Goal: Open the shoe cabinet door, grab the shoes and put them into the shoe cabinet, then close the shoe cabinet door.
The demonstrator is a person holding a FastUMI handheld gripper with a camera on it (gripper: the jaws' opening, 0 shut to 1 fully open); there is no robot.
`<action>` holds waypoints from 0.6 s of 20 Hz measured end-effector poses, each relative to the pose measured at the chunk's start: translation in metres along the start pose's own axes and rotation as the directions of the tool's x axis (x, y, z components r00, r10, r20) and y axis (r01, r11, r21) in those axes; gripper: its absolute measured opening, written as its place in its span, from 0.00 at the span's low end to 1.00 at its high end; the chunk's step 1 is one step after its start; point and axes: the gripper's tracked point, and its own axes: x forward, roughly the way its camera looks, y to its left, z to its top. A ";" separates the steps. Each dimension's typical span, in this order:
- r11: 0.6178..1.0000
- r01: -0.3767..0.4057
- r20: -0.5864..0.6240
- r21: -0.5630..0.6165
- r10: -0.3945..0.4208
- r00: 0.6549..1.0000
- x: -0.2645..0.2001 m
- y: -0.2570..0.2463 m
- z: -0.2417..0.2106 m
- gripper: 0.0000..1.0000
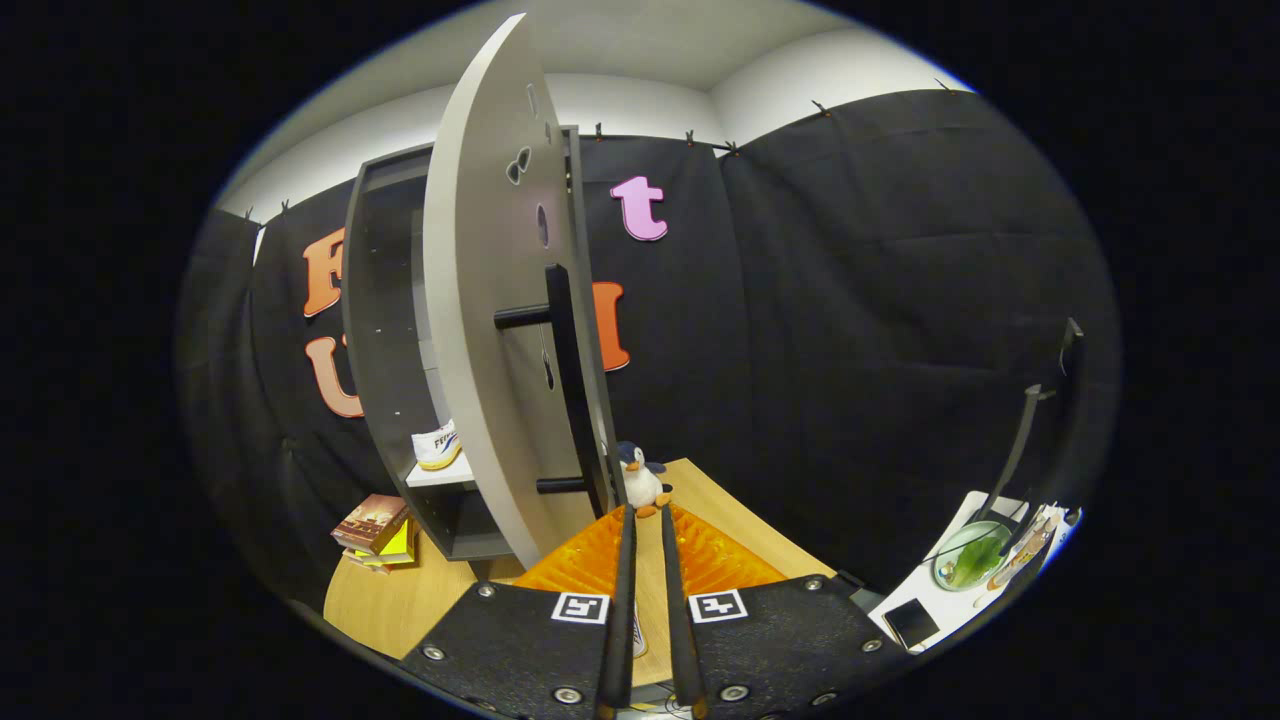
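Observation:
The grey shoe cabinet (pixel 385 330) stands on the wooden table, its door (pixel 480 330) swung partly open towards me. The door's long black bar handle (pixel 568 380) sits just ahead of and above my fingertips. A white shoe (pixel 438 446) rests on a shelf inside the cabinet, seen past the door's edge. My gripper (pixel 645 512) points at the foot of the door, its fingers nearly together with only a thin gap and nothing held between them. A small bit of white shows low down between the fingers; I cannot tell what it is.
A toy penguin (pixel 640 478) stands just beyond the fingertips, to the right of the door. A stack of books (pixel 375 530) lies left of the cabinet. A white side table (pixel 960 590) with a green bowl (pixel 968 555) and a lamp arm is to the right.

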 end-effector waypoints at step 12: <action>0.996 -0.057 -0.057 -0.065 0.053 0.997 0.002 0.036 -0.083 0.12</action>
